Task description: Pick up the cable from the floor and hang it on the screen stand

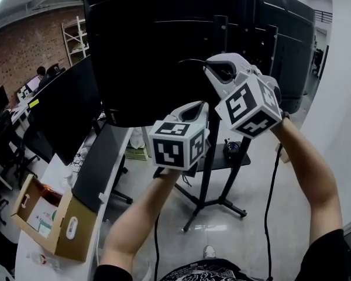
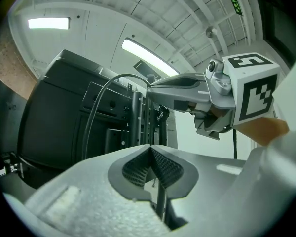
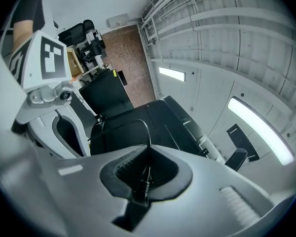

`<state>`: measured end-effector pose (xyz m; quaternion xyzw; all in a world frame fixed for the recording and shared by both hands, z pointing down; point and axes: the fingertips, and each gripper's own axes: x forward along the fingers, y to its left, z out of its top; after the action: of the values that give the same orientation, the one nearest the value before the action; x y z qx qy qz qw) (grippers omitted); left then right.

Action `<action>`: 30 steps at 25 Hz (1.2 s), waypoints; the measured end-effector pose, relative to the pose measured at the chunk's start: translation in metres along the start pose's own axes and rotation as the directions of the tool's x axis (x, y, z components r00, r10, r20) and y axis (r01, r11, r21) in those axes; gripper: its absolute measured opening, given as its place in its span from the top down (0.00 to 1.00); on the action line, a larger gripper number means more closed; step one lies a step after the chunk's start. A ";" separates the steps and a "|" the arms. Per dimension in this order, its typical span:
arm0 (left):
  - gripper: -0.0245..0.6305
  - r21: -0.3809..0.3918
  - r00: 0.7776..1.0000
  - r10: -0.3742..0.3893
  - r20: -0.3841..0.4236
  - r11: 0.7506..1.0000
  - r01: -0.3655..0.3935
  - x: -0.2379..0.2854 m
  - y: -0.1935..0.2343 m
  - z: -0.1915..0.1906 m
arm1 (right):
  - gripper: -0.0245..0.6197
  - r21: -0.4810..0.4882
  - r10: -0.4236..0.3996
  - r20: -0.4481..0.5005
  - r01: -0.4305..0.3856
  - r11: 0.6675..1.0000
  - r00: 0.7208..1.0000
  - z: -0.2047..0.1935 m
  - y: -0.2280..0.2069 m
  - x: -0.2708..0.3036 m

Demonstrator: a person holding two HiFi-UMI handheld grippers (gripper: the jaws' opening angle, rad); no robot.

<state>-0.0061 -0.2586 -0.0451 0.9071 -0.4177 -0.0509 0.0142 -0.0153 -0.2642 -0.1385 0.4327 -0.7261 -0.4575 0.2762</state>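
Observation:
Both grippers are raised in front of the back of the big black screen on its stand pole. My right gripper is the higher one and is shut on the thin black cable, whose ribbed end sits between the pads. From that tip the cable arcs up, left and down in front of the stand's bracket. My left gripper sits lower and just left, jaws together, with a thin strand of cable running down between its pads.
A desk at the left carries an open cardboard box and a row of monitors. A person sits far back left. The stand's legs spread over the grey floor. A white wall closes the right side.

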 end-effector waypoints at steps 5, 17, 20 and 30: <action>0.96 0.017 1.000 0.008 0.013 1.000 -0.008 0.034 0.007 0.028 | 0.93 -0.037 -0.001 0.037 0.003 0.999 0.999 0.007 -0.048 0.022; 0.96 0.070 0.996 0.084 0.031 0.994 -0.086 0.092 0.032 0.071 | 0.93 -0.101 -0.016 0.061 0.022 0.995 0.998 -0.004 -0.134 0.069; 0.96 0.082 0.994 0.101 0.035 0.991 -0.103 0.103 0.039 0.075 | 0.93 -0.110 -0.027 0.048 0.033 0.993 0.998 -0.008 -0.158 0.081; 0.96 0.091 0.983 0.152 0.102 0.983 -0.162 0.128 0.063 0.102 | 0.93 -0.117 -0.070 0.020 0.072 0.991 0.997 -0.010 -0.233 0.119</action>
<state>0.0183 -0.3946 -0.1528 0.8674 -0.4902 -0.0716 -0.0464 0.0243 -0.4221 -0.3444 0.4378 -0.6842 -0.5123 0.2790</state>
